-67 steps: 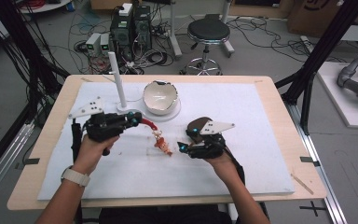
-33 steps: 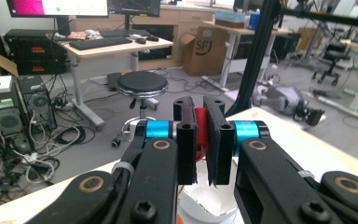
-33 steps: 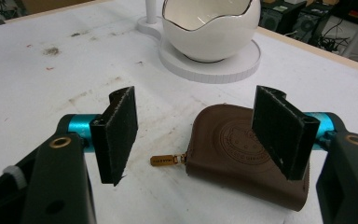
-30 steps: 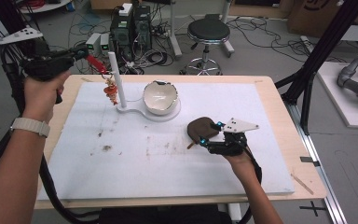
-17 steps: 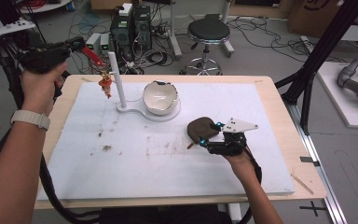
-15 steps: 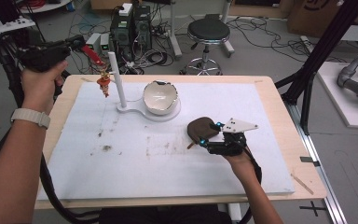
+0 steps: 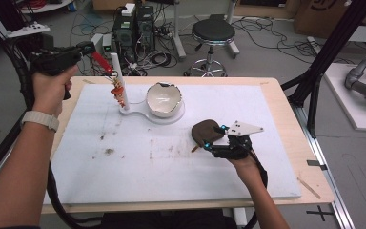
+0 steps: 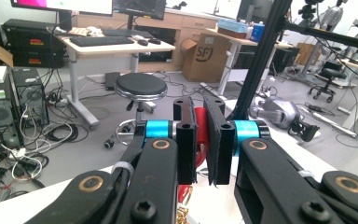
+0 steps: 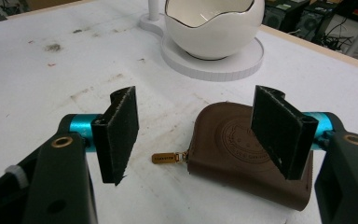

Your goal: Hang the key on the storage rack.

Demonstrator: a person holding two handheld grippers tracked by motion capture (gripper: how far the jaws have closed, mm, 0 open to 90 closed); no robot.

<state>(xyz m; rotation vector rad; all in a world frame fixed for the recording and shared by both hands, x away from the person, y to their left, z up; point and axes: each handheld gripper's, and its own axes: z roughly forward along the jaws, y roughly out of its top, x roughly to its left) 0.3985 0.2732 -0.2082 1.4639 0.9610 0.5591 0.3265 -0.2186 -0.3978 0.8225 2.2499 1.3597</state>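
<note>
The left gripper (image 7: 91,49), clenched on a red strap (image 7: 101,62), holds a charm (image 7: 118,89) beside the white post (image 7: 120,78). A bowl (image 7: 164,99) stands near. The right gripper (image 9: 200,126) (jaws released) waits at a brown pouch (image 9: 242,149) on the stained white mat (image 7: 124,157).

Left gripper (image 7: 91,51) lifts red strap (image 7: 102,62); charm (image 7: 118,90) dangling.

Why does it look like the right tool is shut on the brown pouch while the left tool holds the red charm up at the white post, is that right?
Not quite. In the right gripper view the right tool stands open, its pads clear of the brown zip pouch lying on the table. The left tool does hold the red charm at the white post.
</note>
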